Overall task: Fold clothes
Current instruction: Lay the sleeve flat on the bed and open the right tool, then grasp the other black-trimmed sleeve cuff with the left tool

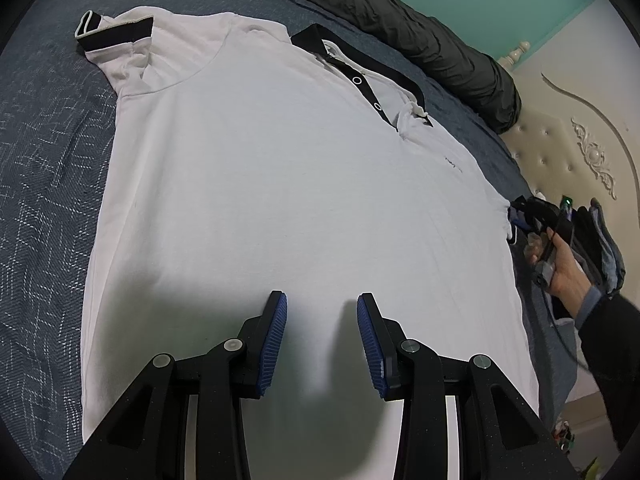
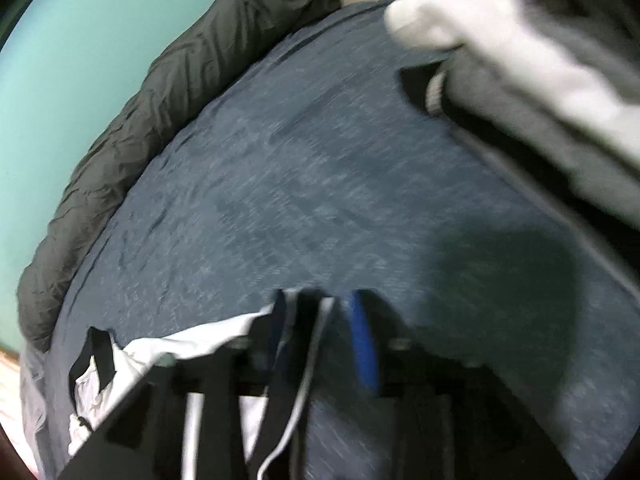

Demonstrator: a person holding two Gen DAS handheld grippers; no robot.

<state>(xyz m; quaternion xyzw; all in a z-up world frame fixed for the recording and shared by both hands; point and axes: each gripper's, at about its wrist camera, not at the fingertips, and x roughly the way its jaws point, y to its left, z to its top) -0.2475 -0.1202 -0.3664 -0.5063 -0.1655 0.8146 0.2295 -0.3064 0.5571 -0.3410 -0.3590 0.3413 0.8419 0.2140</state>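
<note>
While the bed [image 1: 48,184] with its dark blue cover fills both views, a dark quilt [image 1: 400,20] lies bunched along its far edge. A white polo shirt [image 1: 280,184] with black collar and cuffs lies spread flat across the middle of the bed. Above its lower part hangs the left tool [image 1: 322,336], its blue pads wide apart and empty. At the shirt's right edge the right tool [image 2: 320,320] is clamped on a black-trimmed sleeve [image 2: 308,344]; that view is blurred.

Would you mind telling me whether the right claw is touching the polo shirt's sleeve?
Touching. The right wrist view, though blurred, shows the right claw with the black-trimmed sleeve of the white polo shirt pinched between its blue pads.
</note>
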